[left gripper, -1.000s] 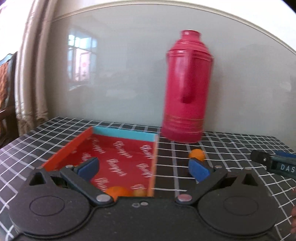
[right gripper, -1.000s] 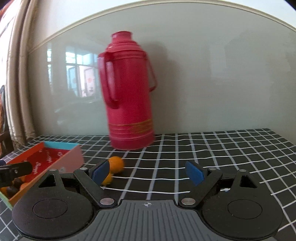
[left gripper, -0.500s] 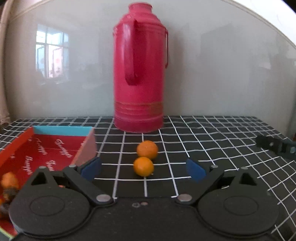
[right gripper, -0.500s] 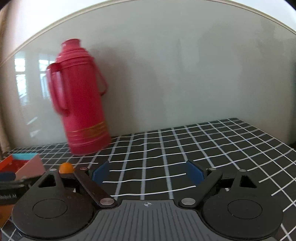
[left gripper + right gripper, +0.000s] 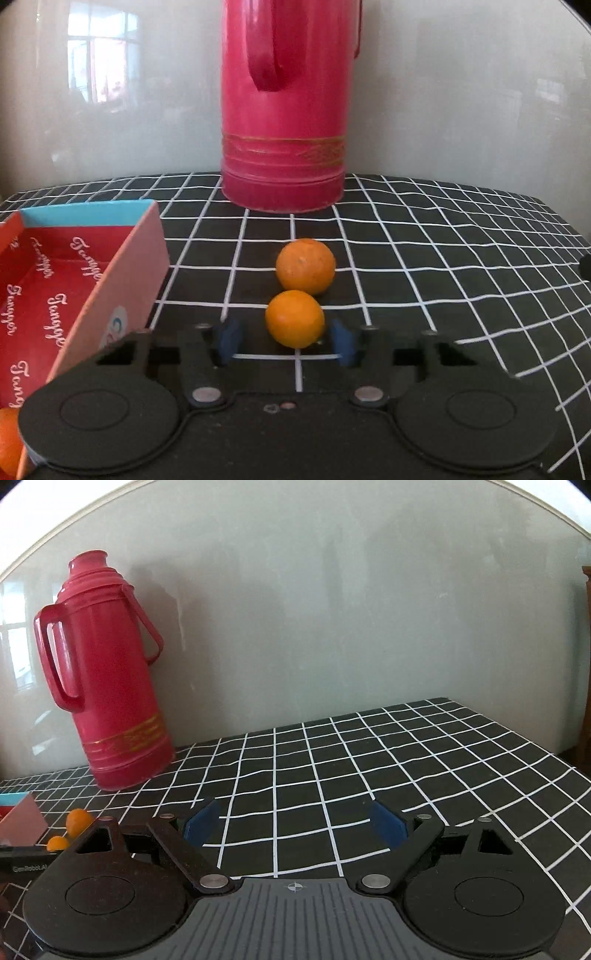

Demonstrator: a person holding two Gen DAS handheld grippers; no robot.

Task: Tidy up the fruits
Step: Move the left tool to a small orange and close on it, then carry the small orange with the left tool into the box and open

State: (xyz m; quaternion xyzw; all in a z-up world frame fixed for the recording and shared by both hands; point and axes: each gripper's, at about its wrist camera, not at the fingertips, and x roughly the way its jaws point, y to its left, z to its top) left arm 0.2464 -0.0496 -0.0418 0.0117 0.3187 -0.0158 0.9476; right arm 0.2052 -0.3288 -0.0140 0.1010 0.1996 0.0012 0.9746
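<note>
Grasping the nearer small round orange fruit (image 5: 294, 319) is the step in hand: it is bracketed by the blue pads of the left tongs (image 5: 284, 341), which are released, with a gap visible at each side. A second orange fruit (image 5: 306, 266) lies just behind it, apparently touching, toward the far edge of the black white-gridded surface (image 5: 443, 258), before the tall red plastic thermos flask (image 5: 284, 122). Closure is called for next, then transfer into the red cardboard box (image 5: 55, 295) at the left, printed with repeated white script, not legible. The right tongs (image 5: 295, 825) are released and empty; "GenRobot.AI" is read in that view.
</note>
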